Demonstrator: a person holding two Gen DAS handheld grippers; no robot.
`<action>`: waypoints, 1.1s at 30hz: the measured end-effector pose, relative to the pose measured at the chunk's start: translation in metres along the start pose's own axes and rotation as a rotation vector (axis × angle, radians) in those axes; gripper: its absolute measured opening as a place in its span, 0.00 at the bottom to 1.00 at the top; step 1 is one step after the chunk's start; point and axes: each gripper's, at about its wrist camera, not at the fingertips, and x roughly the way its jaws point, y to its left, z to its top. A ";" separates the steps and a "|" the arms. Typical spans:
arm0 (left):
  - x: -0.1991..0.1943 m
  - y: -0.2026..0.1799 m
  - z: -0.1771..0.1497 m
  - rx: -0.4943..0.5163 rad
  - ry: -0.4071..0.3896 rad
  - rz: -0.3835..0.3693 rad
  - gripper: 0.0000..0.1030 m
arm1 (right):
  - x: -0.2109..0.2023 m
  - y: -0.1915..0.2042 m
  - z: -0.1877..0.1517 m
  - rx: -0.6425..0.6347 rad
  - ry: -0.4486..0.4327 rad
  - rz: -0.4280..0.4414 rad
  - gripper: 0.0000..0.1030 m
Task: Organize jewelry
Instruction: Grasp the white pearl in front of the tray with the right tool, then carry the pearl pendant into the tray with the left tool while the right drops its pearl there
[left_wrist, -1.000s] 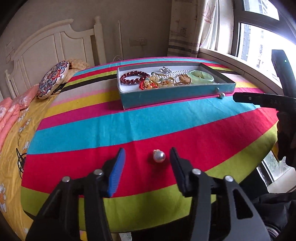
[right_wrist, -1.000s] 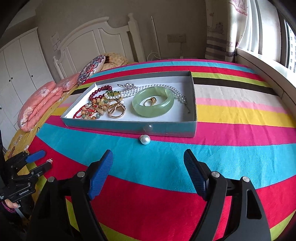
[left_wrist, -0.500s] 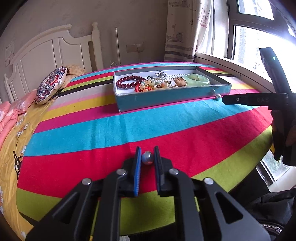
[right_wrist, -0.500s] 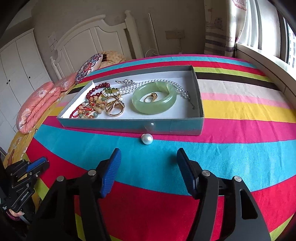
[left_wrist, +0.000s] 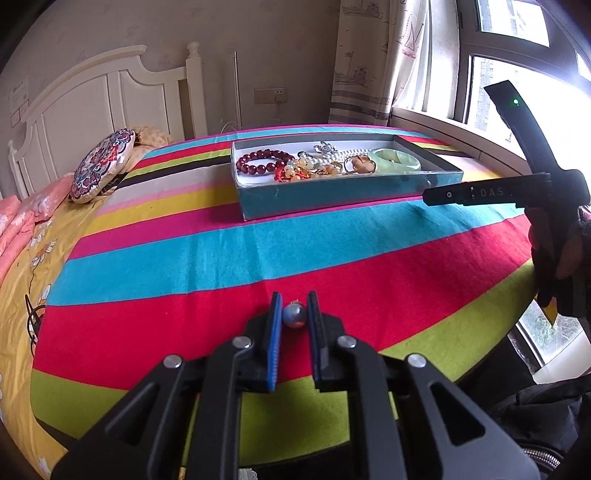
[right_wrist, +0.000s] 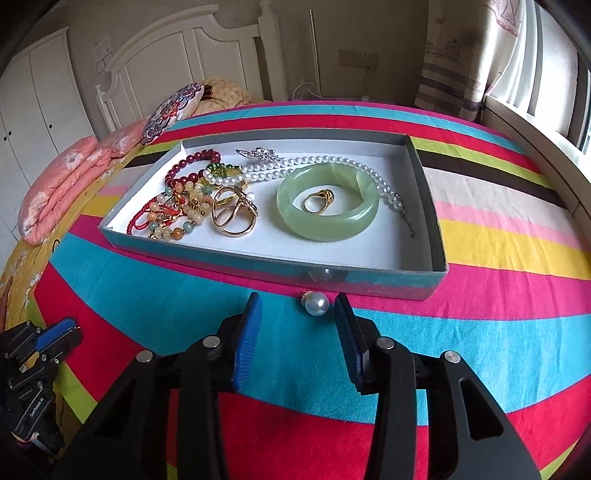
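My left gripper (left_wrist: 294, 312) is shut on a pearl earring (left_wrist: 294, 316), held just above the red stripe of the bedspread. My right gripper (right_wrist: 298, 314) is open, its fingers either side of a second pearl earring (right_wrist: 316, 304) that lies on the blue stripe against the front wall of the teal jewelry box (right_wrist: 258, 267). The box holds a green jade bangle (right_wrist: 328, 218) with a gold ring (right_wrist: 318, 201) inside it, a pearl necklace (right_wrist: 295, 166), gold hoops (right_wrist: 233, 214) and red bead bracelets (right_wrist: 184, 173). It also shows in the left wrist view (left_wrist: 332, 199).
A striped bedspread (right_wrist: 480, 332) covers the bed. A patterned round cushion (left_wrist: 101, 164) and a pink quilt (right_wrist: 62, 184) lie near the white headboard (left_wrist: 110, 96). A window sill (left_wrist: 461, 136) runs along the right. The left gripper appears at the lower left in the right wrist view (right_wrist: 55, 338).
My left gripper closed on the pearl earring and lifted it slightly. My right gripper moved forward until the other pearl earring sat between its open fingers, which narrowed somewhat.
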 end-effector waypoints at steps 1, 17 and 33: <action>0.000 0.000 0.000 0.000 0.001 0.002 0.13 | 0.001 0.001 0.001 -0.013 0.008 -0.003 0.40; 0.000 0.001 0.002 0.002 0.002 0.002 0.13 | -0.013 0.013 -0.015 -0.117 -0.018 -0.011 0.15; -0.010 -0.011 0.044 0.018 -0.056 -0.072 0.13 | -0.069 0.013 -0.010 -0.104 -0.158 0.018 0.15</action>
